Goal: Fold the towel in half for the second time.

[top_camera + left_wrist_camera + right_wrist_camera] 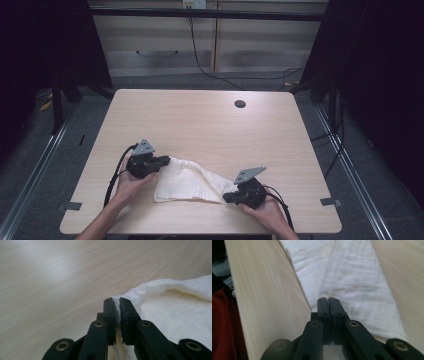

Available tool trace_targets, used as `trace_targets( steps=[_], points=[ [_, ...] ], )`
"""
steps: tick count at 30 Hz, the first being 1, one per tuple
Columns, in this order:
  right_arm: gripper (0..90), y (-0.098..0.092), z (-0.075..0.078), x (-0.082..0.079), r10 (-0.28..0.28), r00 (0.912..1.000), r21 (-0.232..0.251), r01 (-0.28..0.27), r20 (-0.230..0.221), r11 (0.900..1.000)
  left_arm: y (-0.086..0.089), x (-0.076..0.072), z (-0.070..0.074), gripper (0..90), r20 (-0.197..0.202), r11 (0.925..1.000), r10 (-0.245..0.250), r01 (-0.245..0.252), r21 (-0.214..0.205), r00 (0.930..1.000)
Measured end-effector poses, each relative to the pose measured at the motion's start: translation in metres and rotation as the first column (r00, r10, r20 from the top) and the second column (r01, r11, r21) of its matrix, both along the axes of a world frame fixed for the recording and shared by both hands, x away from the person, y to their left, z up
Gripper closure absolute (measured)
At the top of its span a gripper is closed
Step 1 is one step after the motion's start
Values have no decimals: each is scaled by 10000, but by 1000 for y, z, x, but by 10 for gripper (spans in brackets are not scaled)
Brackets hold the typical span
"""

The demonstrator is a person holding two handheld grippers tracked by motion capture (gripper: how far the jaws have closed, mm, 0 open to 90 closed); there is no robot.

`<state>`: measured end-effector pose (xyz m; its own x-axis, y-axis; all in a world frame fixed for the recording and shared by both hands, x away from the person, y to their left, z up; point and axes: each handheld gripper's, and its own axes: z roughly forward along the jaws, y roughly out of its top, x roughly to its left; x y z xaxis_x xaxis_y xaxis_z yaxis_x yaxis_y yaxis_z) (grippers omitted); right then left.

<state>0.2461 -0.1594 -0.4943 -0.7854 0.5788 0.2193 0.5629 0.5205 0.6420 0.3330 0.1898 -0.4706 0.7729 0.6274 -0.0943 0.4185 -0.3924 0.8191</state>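
A white cloth (185, 182) lies partly folded on the front half of the wooden table (200, 120). My left gripper (167, 161) is at the cloth's left end. In the left gripper view its jaws (117, 301) are shut on a bunched edge of the cloth (175, 310). My right gripper (225, 197) is at the cloth's near right corner, low over the table. In the right gripper view it (328, 300) is shut, with a thin edge of the cloth (352, 277) pinched between the pads. The cloth stretches away from it in two folded layers.
A round cable hole (240, 104) sits at the table's back right. The table's front edge (200, 232) runs just below both hands. Behind the table stand pale cabinets (165, 45) with a black cable (200, 60) hanging down. Red fabric (222, 322) shows beyond the table's edge.
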Motion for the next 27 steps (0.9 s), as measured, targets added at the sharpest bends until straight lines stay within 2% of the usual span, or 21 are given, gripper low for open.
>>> trace_targets(
  steps=[5,8,11,16,21,23,24,25,27],
  points=[
    [888,-3,0,15,-496,9983,-245,503,293,9984,-2,-10,18,841,438,9985,-266,286,-465,9987],
    [889,-4,-1,21,-719,9969,-183,725,310,9972,-5,-18,25,841,649,9963,-591,629,-594,9961],
    [889,-6,-1,26,-883,9955,-164,889,349,9959,-8,-27,27,841,774,9946,-931,964,-392,9926],
    [889,-6,-1,26,-1014,9939,-250,1025,426,9944,-8,-45,23,842,713,9874,-1581,1584,17,9848],
    [889,-6,-2,25,-1052,9931,-225,1065,525,9941,-10,-63,13,842,421,9744,-2229,2212,412,9739],
    [889,-6,-2,25,-1029,9929,-244,1045,593,9942,-11,-70,8,842,262,9651,-2572,2554,582,9660],
    [889,-6,-2,25,-1039,9928,-248,1056,594,9941,-12,-73,5,842,180,9626,-2640,2623,671,9643],
    [889,-5,-2,24,-1062,9925,-251,1078,601,9939,-13,-75,3,841,88,9558,-2849,2833,791,9585],
    [889,-6,-1,24,-1088,9924,-310,1108,578,9934,-16,-80,-2,841,-61,9476,-3060,3052,947,9520]
  ],
)
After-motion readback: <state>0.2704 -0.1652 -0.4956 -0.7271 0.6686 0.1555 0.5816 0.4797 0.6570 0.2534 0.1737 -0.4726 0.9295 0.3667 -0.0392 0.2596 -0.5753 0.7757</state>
